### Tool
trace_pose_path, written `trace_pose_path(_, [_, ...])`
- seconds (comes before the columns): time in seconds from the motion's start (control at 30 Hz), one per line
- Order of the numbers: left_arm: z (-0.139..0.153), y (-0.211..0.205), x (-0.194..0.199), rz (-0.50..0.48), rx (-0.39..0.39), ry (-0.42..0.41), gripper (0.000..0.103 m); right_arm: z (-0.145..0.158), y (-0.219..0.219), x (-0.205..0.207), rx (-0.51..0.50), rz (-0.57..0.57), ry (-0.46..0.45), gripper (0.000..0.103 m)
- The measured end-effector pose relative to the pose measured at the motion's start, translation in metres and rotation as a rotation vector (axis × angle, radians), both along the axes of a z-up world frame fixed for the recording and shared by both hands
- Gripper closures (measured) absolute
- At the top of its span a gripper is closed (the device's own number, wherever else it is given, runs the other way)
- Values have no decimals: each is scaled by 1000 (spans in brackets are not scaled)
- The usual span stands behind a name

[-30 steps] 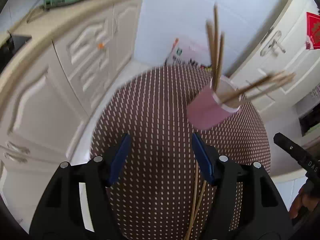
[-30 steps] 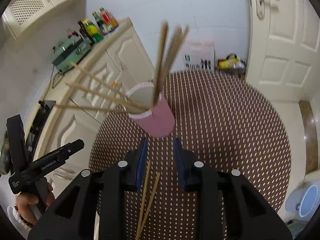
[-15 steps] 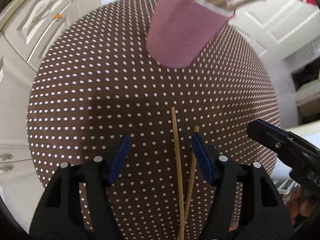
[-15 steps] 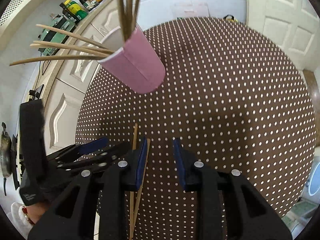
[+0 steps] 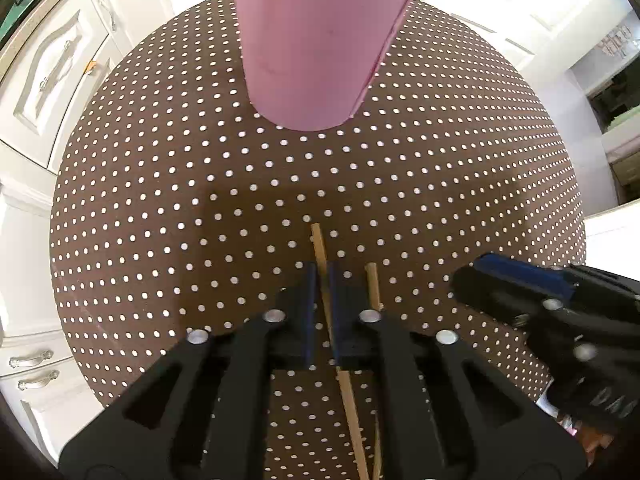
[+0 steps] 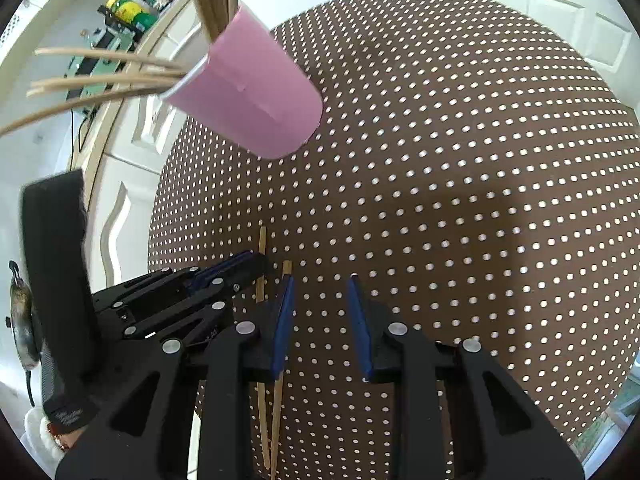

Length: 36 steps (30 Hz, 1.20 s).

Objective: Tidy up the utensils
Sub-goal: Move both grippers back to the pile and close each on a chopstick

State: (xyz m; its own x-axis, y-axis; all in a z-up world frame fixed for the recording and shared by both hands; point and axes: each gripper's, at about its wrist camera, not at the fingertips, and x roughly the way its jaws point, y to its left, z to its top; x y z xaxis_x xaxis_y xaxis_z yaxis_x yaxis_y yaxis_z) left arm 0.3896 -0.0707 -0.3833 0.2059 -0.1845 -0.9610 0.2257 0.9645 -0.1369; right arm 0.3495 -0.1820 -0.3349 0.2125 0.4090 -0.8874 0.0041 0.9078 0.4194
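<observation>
- Left tool (image 5: 323, 276) points down at the worktop (image 5: 160, 208), its blue pads (image 5: 310, 300) closed onto one wooden chopstick (image 5: 320, 248) lying there.
- Just right of it lies a second chopstick (image 5: 373, 284), outside the pads, near and roughly parallel.
- Right tool (image 6: 320, 284) hangs over the same spot with its pads partly apart and nothing between them; the second chopstick sits against the outside of its left pad.
- Pink cup (image 6: 256, 100) stands on the far side of the dotted brown worktop, with more chopsticks (image 6: 104, 80) fanning out of its mouth.
- White cabinets (image 5: 52, 80) stand to the left.
</observation>
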Motion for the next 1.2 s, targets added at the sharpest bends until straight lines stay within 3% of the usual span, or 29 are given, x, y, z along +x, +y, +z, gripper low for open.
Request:
trace_pose_path(0.37, [8,54,-11,103,-79,17,100,-23,32,11,-1,55,91,78])
trace_pose_path(0.67, [24,91,-12,166,-177,9,99,-26,75,23,-183,175,60,78])
trace_pose_path(0.73, [27,95,-12,159,-162,-4,99,-27,85,23,-242,205,30,90])
trace_pose_path(0.8, [29,84,2,159,-160,6,99,-28,88,21,-283,222,3,95])
trace_pose_path(1.2, [9,69,11,127,-170,60,97,-20,54,26,-168,155,-5,99])
